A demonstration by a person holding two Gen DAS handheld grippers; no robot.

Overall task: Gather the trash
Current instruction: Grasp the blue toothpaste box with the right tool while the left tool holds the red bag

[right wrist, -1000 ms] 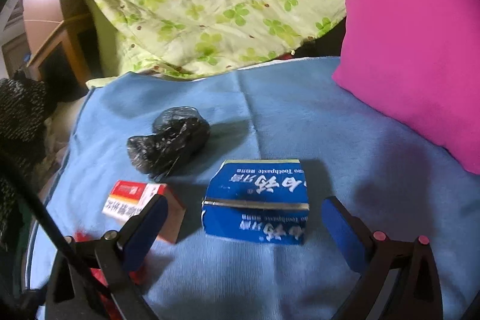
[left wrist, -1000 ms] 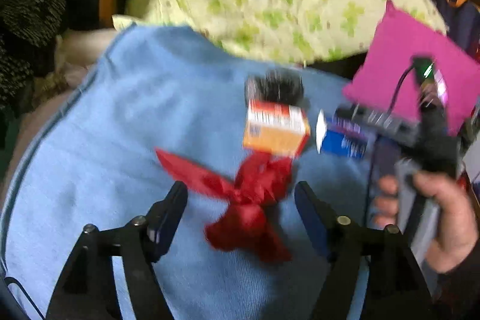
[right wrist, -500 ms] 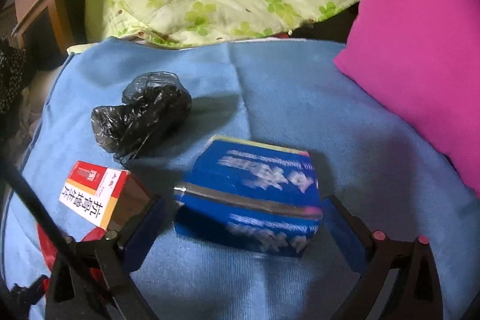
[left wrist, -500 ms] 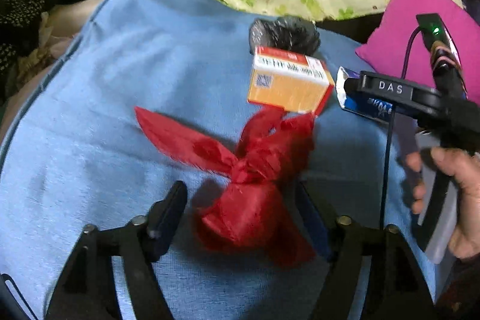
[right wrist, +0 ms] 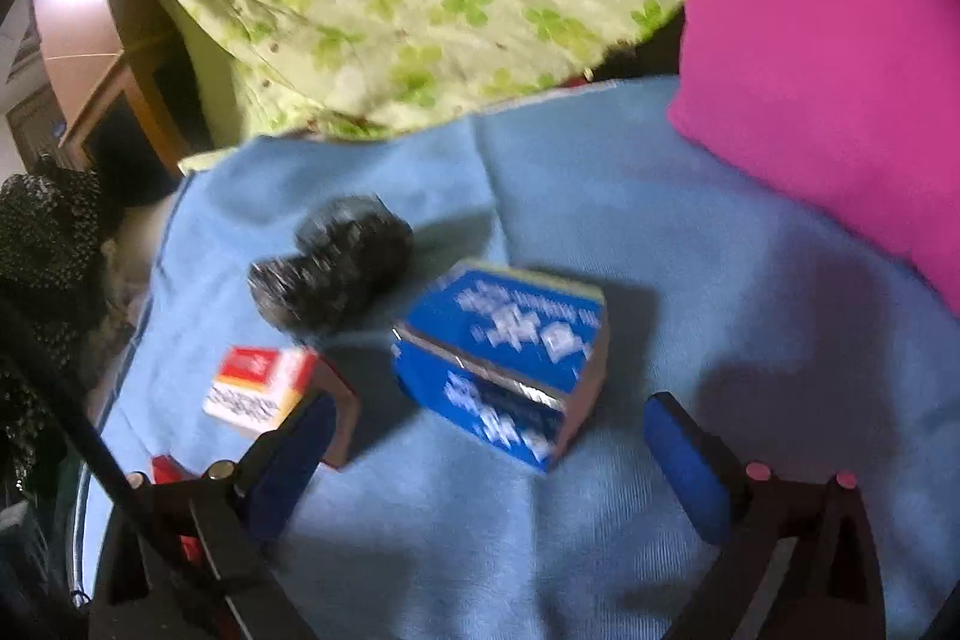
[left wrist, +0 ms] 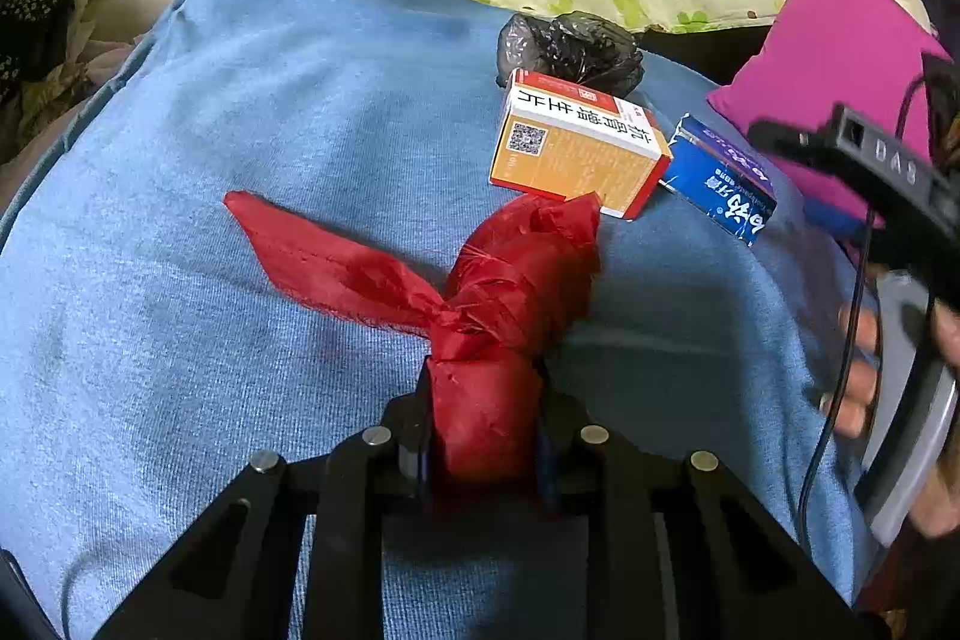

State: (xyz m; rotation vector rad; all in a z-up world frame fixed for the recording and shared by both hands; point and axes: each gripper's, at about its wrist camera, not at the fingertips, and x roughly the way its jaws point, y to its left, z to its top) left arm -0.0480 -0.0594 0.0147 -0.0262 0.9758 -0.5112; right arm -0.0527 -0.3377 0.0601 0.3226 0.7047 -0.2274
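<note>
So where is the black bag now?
In the left wrist view the black bag lies on the blue blanket, just behind the orange box.

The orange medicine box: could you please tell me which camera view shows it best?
The left wrist view shows the orange medicine box best: sharp, whole, with its printed top and QR code readable. In the right wrist view it is motion-blurred, and the right hand-held gripper has one finger covering its near corner.

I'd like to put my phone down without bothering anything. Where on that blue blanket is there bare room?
Left of the red cloth, the blue blanket lies bare. Another patch sits between the blue box and pink pillow. It's crowded around the orange box and black bag.
</note>
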